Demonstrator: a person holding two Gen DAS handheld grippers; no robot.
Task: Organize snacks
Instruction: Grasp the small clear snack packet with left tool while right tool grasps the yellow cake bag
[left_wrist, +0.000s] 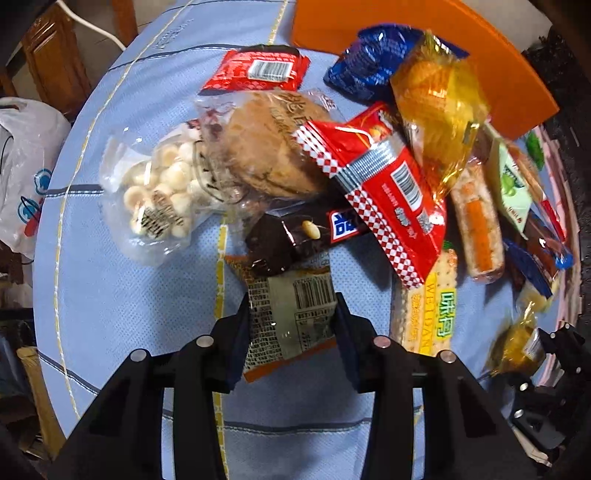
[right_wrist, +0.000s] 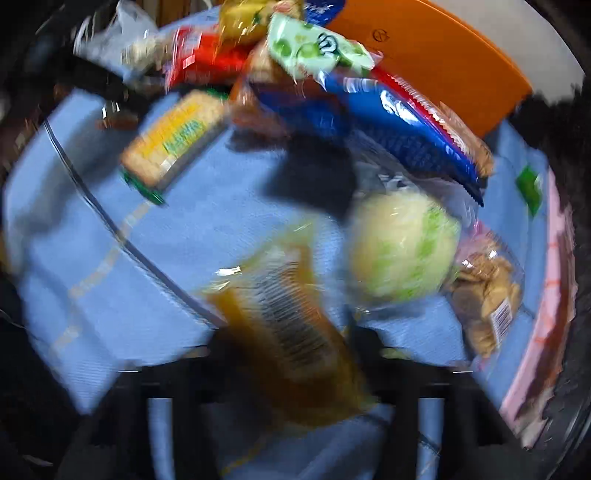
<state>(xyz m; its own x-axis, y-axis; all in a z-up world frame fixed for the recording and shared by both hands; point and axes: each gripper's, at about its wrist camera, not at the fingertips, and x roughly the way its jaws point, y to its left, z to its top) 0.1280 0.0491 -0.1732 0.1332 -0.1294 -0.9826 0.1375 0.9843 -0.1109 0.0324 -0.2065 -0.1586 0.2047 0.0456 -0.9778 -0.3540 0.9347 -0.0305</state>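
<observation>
Blurred amber packet (right_wrist: 291, 332) hides the right tool's (right_wrist: 295, 354) jaws.

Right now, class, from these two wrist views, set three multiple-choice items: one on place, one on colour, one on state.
1. Where is the orange board?
A. beyond the snack pile
B. under the left tongs
C. on the floor

2. What colour is the tablecloth?
A. green
B. light blue
C. white

3. What are the left tongs doing?
A. hanging open over bare cloth
B. gripping the bag of round biscuits
C. closed on a barcoded brown packet

Key: 1 A, it lies at the table's far side behind the snacks. 2 B, blue cloth fills both views. 3 C, both fingers press the packet's sides.
</observation>
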